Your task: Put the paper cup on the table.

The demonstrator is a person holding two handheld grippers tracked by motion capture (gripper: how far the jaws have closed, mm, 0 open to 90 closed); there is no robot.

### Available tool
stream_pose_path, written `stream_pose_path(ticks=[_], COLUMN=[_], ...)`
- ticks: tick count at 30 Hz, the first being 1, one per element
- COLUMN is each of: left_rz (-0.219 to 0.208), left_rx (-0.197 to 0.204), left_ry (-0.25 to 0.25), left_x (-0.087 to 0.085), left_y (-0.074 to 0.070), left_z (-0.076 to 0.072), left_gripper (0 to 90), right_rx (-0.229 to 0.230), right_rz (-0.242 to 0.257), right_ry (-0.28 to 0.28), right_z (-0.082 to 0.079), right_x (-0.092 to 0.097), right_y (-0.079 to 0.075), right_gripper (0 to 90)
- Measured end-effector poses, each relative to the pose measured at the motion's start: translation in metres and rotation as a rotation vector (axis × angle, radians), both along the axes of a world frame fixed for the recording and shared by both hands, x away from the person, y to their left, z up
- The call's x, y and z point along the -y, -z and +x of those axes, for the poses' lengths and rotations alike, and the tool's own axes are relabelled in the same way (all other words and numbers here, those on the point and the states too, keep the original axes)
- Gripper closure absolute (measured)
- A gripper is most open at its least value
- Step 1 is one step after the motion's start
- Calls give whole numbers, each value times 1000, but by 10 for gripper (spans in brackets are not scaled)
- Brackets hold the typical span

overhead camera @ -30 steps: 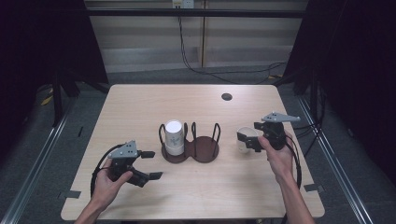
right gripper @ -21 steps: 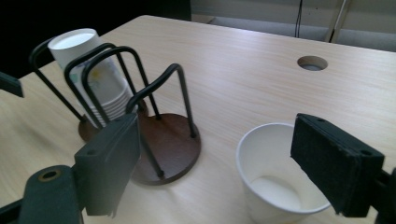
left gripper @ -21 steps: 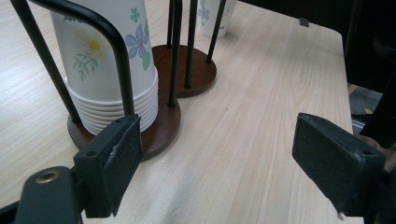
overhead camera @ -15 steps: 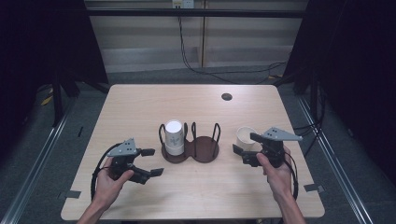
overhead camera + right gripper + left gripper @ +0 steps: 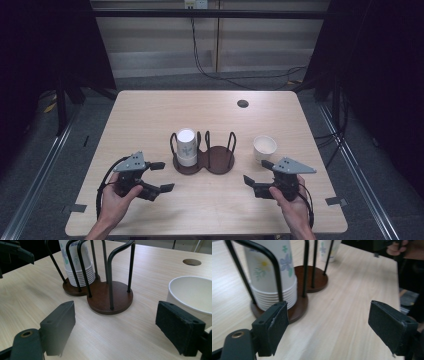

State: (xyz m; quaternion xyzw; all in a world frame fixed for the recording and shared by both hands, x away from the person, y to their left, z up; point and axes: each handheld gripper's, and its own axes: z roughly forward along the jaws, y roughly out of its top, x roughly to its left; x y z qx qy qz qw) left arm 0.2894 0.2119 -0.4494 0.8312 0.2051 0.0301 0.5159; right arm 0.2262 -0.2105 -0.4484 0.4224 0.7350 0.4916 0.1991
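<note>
Wooden table (image 5: 150, 115); floral cup stack (image 5: 274, 272) print in left gripper view; both hand-held grippers released.

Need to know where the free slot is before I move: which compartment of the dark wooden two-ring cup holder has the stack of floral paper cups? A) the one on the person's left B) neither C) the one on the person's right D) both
A: the stack of floral paper cups stands in the left ring of the dark wooden two-ring cup holder; its right ring shows bare base.

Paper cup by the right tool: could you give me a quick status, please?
Both tools, left and right, open, empty. Paper cup upright on table, beside cup holder; stack in its left ring. Nothing in the way.
</note>
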Motion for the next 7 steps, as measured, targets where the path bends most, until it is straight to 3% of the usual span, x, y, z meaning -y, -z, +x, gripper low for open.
stream_pose_path(ticks=[2, 7], left_rz=[-24, -2], left_rx=[-13, -20], left_ry=[4, 6], left_x=[-2, -1], left_y=[1, 7], left_z=[0, -2], left_gripper=[164, 164], right_rx=[-5, -23], right_rz=[10, 10], right_ry=[-3, -7], right_z=[0, 1], right_x=[-2, -2], right_y=[4, 6], right_gripper=[157, 157])
